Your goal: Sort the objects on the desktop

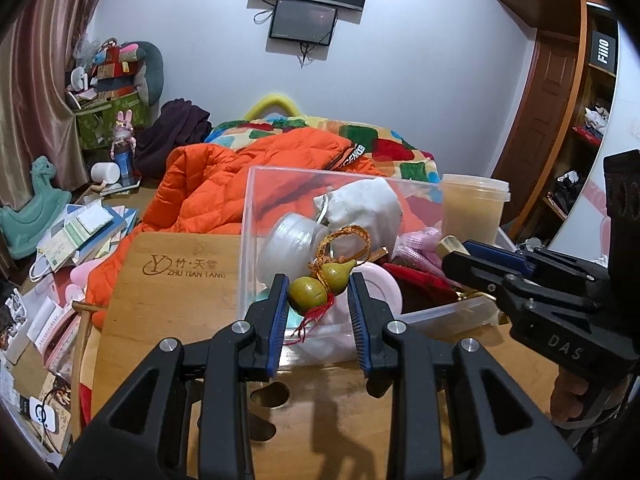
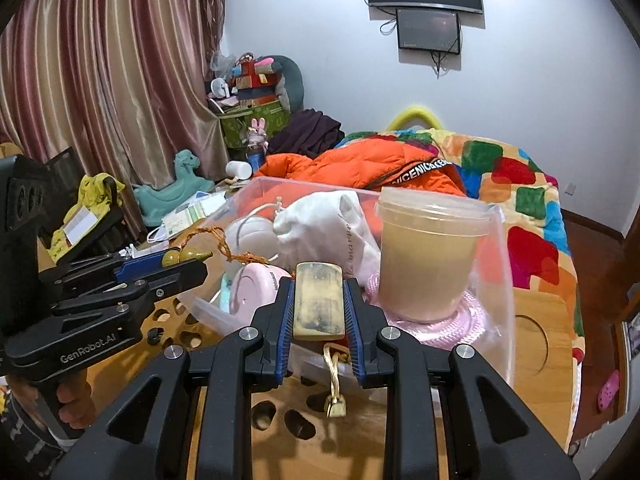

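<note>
The left gripper is closed on a small olive-green double gourd charm, its braided orange cord looping up toward twelve o'clock and a red tassel trailing down at six; the right gripper is clamped narrow on a flat gold-coloured bar, with a gold cord and bell-like pendant dangling below at six o'clock. Both items seem to be heading for the clear plastic bin directly ahead at twelve, already crowded with a white drawstring pouch, a pale lidded tub, a pink round case and coiled pink rope.

To do this well, I would carry each piece over the near rim before loosening the grip, one hand at a time; the loose cords look likely to snag on the rim or on the neighbouring gripper, which sits close at three o'clock in the left view; free space appears scarce, so aim for the gap near the front wall.
</note>
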`<control>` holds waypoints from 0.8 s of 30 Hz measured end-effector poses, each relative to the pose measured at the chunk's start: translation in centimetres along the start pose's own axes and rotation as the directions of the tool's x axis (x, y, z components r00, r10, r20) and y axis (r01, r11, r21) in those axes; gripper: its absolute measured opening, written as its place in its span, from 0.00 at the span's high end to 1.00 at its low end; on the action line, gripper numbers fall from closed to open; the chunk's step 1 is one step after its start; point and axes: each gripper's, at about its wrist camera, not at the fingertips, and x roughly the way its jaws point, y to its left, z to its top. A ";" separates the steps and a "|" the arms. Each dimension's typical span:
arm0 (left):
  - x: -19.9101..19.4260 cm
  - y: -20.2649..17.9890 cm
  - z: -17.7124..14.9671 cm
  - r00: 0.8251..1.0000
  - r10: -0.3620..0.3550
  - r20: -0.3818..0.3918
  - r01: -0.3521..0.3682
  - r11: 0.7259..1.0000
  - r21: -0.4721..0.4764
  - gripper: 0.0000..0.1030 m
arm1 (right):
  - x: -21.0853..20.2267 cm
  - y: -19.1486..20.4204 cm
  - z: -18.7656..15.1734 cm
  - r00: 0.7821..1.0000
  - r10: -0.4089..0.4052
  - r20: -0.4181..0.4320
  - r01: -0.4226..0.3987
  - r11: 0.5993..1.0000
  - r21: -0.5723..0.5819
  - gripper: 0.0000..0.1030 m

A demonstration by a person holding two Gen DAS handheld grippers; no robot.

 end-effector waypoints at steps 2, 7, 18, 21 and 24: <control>0.2 0.0 0.1 1.000 0.007 -0.002 -0.007 1.000 0.005 0.72 | 0.5 0.1 0.0 1.000 -0.002 -0.009 0.002 1.000 0.000 0.79; 0.2 -0.1 0.2 1.000 0.007 -0.005 -0.007 1.000 0.011 0.72 | 1.5 0.4 -0.3 0.999 -0.021 -0.027 0.021 1.000 -0.019 0.79; -0.7 -0.5 -0.1 1.000 -0.003 -0.005 0.003 1.000 0.012 0.68 | -0.5 1.2 -0.5 0.999 -0.043 0.008 0.043 0.999 -0.031 0.74; -1.5 -0.8 -0.2 1.000 0.004 0.009 -0.004 1.000 0.014 0.61 | -1.6 1.1 -0.6 0.996 -0.084 0.032 0.085 0.996 -0.023 0.62; -2.1 -1.1 -0.2 1.000 0.008 0.019 -0.009 1.000 0.022 0.59 | -2.7 1.0 -0.8 0.993 -0.104 0.051 0.105 0.994 -0.016 0.54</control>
